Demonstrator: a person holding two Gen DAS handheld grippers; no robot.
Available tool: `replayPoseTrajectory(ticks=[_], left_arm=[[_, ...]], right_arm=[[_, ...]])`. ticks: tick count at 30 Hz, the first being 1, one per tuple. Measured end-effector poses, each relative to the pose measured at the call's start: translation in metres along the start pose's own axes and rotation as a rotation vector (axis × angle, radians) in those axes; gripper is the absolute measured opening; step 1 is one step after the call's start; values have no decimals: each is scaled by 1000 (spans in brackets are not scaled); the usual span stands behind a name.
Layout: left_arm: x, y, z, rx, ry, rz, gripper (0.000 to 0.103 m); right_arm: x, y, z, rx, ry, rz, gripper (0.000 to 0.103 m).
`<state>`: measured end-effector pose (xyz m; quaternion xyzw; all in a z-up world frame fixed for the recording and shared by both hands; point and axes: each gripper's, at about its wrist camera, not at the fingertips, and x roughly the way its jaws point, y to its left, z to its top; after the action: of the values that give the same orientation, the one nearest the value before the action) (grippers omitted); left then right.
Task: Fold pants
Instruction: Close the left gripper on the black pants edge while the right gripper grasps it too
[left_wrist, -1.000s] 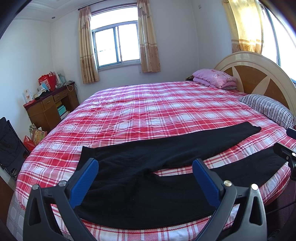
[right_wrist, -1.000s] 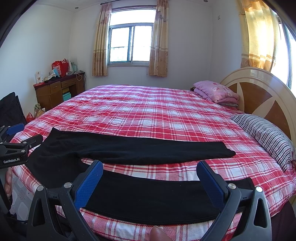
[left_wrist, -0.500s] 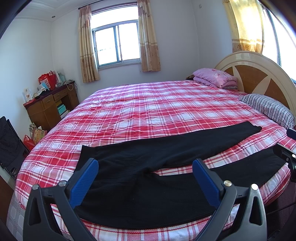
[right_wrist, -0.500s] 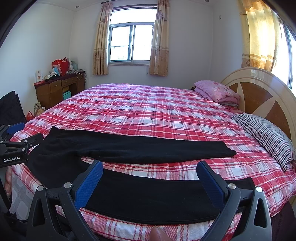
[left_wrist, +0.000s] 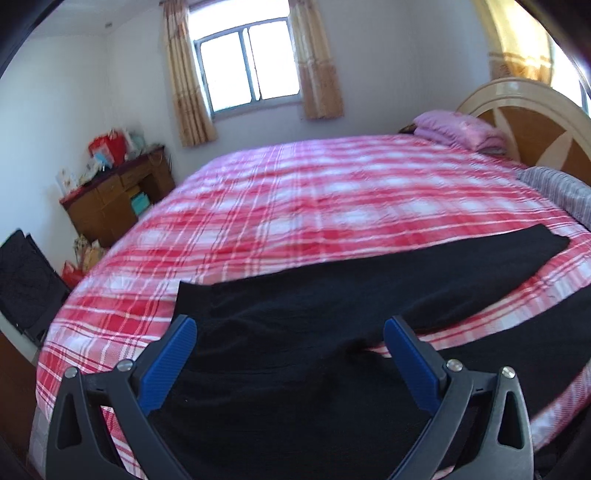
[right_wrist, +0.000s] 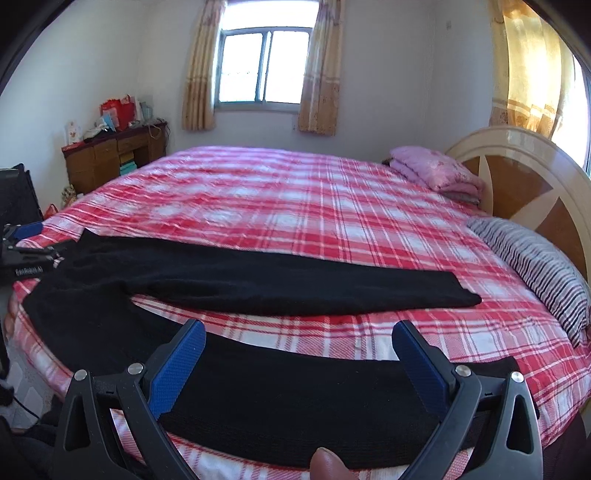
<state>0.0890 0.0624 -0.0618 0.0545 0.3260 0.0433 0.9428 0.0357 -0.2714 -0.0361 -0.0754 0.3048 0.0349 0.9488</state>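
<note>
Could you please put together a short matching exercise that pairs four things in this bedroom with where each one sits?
Things:
1. black pants
2. pink folded blanket
3. striped pillow
4. red bag

Places:
A. on top of the wooden desk by the far wall
B. spread flat along the near edge of the plaid bed
C. at the far end of the headboard
D. against the near part of the headboard

Pairs: 1-B, 2-C, 3-D, 4-A

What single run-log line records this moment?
stage: pre-grasp | black pants flat, legs apart, on plaid bed | left hand-held gripper open | right hand-held gripper open
</note>
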Motion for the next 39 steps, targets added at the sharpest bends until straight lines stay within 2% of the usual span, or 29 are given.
replayPoseTrajectory(ticks=[1,4,9,12,14,16,19,20,21,23,26,27,29,31,34,39], left_arm=[[10,8,0,-8,22,5,103],[49,47,-1,-13,73,115,103],[87,100,3,-100,155,109,103],[109,116,7,-126,185,77,99],[125,124,10,-152,211,50,89],[142,129,13,-172,243,7,84],[166,134,12,-186,295,-16,68],[173,136,12,-197,311,-35,55],[179,137,11,-207,325,-54,47],[186,140,10,-225,344,-77,47],[186,142,12,-220,336,-112,39],[186,142,13,-218,340,-122,38],[187,143,14,-212,345,-150,30],[189,144,16,-207,353,-165,29],[193,145,19,-214,350,-196,24],[196,146,19,-212,351,-202,24]], right_arm=[[7,-4,-1,8,13,-1,102],[29,-19,-3,52,47,-4,102],[55,-36,4,75,86,-24,102],[69,-41,9,71,107,-30,102],[76,-45,13,63,121,-29,102],[82,-49,17,53,129,-29,102],[94,-68,25,58,147,-33,102],[97,-76,27,70,149,-38,102],[99,-83,28,80,151,-46,102],[105,-104,32,105,159,-78,102],[120,-139,36,131,196,-125,101],[127,-155,37,146,217,-144,97],[139,-180,38,169,250,-178,84],[152,-204,39,196,283,-207,74],[173,-241,42,257,321,-238,74],[216,-282,48,322,368,-247,74]])
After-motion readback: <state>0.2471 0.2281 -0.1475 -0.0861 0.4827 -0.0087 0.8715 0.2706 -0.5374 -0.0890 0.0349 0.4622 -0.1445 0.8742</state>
